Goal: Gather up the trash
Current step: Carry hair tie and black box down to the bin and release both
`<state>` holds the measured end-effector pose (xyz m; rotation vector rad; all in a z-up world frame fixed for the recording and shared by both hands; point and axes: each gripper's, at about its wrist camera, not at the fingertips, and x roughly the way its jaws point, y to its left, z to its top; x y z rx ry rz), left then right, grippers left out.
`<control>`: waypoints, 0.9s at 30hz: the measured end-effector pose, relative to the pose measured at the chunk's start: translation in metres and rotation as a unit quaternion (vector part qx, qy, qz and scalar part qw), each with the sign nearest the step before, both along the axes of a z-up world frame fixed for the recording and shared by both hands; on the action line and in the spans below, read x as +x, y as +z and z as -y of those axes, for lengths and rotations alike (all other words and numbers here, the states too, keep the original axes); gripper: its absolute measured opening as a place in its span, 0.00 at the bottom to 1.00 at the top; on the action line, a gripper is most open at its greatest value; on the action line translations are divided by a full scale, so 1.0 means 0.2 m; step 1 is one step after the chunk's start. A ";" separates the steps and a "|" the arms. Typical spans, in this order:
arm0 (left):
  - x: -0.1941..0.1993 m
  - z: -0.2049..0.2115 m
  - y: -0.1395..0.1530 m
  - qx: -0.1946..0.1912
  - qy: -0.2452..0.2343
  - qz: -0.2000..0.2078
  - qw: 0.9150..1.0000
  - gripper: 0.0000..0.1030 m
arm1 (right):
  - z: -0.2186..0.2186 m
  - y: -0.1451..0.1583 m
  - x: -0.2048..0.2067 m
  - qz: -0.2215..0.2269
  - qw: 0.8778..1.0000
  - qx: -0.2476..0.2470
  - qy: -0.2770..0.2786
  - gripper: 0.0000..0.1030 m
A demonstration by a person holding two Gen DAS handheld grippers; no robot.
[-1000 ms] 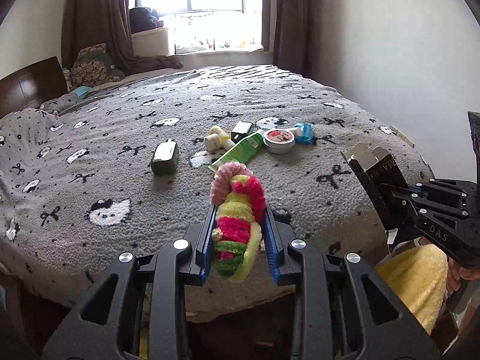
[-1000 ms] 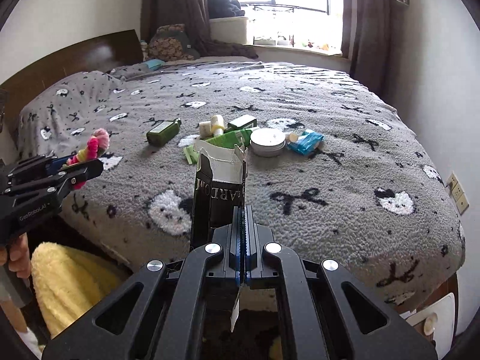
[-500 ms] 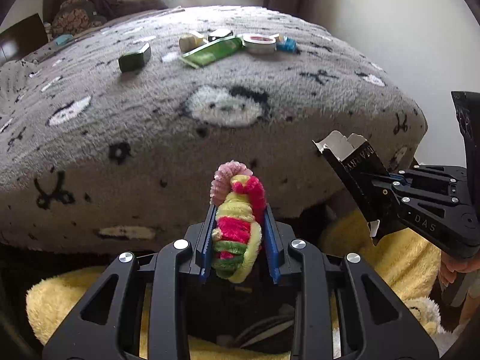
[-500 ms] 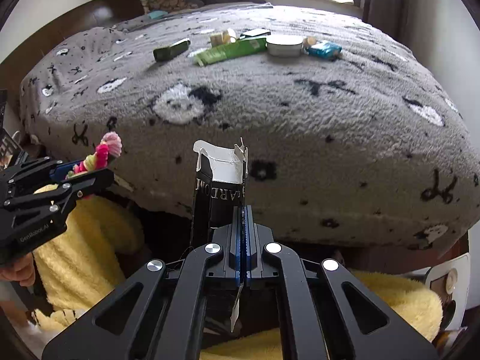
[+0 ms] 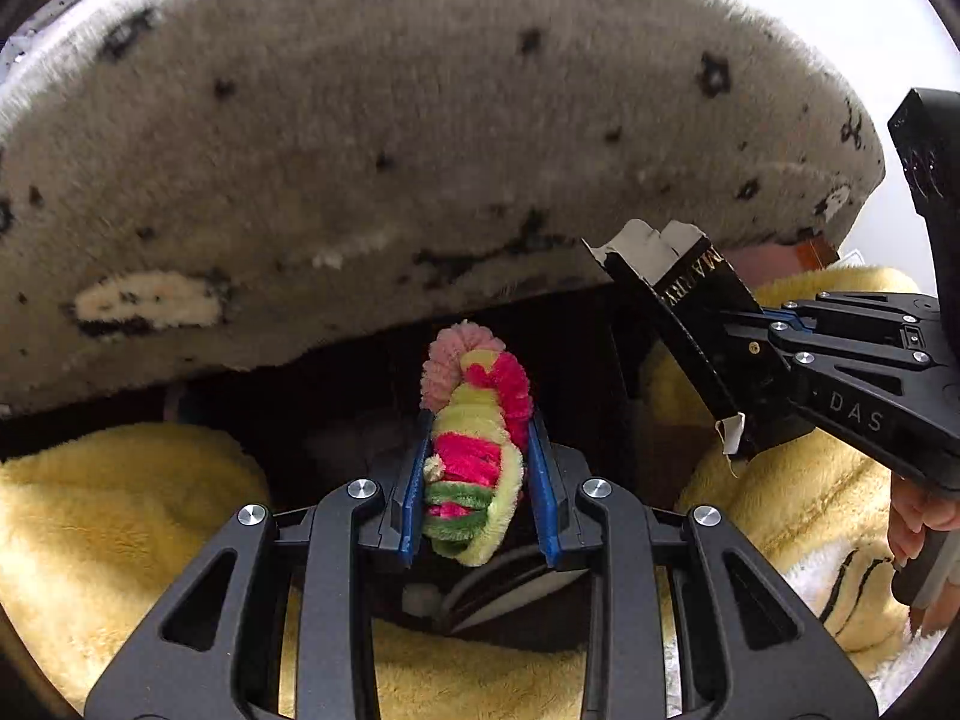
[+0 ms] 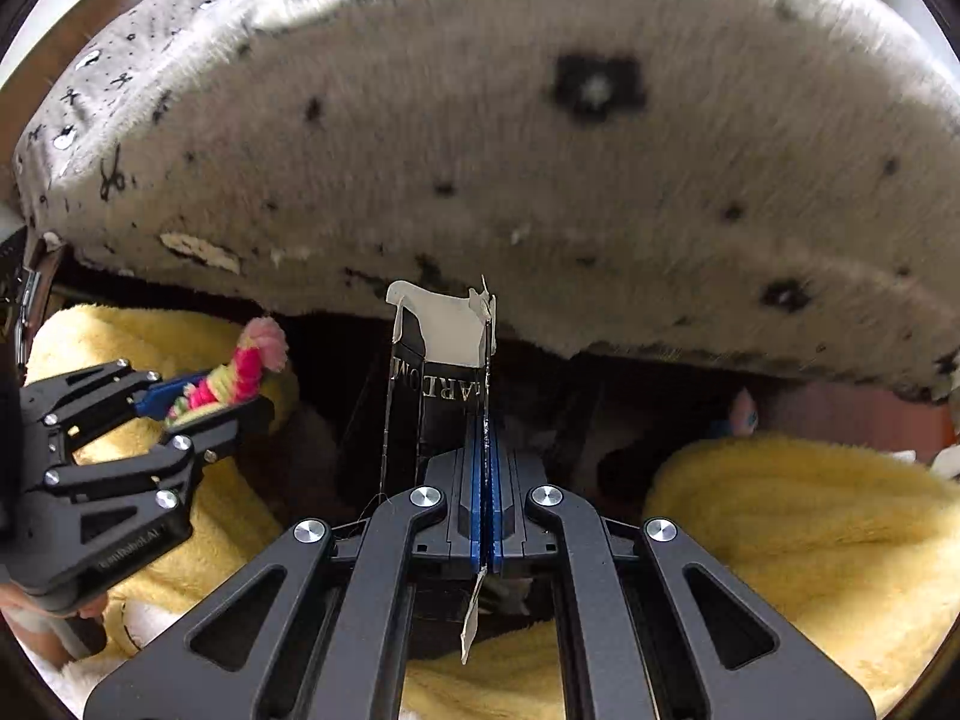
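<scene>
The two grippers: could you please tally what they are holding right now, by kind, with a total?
Fuzzy pipe-cleaner bundle, in the left gripper: 1
Opened black carton, in the right gripper: 1
Total: 2 pieces of trash, one per gripper.

Bed blanket (image 5: 420, 150) overhanging above, towel (image 5: 120, 528) apparently below, carton (image 5: 690, 324) right of chenille bundle (image 5: 474, 450)

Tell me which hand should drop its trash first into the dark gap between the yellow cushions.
Left, probably. The left tongs, shut on the pipe-cleaner bundle, sit centred over the dark gap. The right tongs, shut on the black carton, hang higher and off to the right in the left view.
</scene>
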<state>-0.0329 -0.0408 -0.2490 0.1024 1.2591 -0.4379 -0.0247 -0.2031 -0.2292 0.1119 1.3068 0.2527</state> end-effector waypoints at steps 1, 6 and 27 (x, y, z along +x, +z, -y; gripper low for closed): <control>0.00 0.01 -0.03 0.001 -0.003 -0.008 1.000 0.27 | 0.00 -0.03 0.00 -0.006 1.000 -0.003 -0.001 0.03; 0.01 0.03 -0.14 0.002 -0.014 -0.044 0.999 0.27 | -0.02 -0.12 0.02 -0.035 0.999 0.001 -0.003 0.03; 0.10 0.09 -0.19 -0.007 -0.023 -0.058 0.998 0.48 | 0.03 -0.19 0.16 -0.058 0.997 0.025 -0.032 0.38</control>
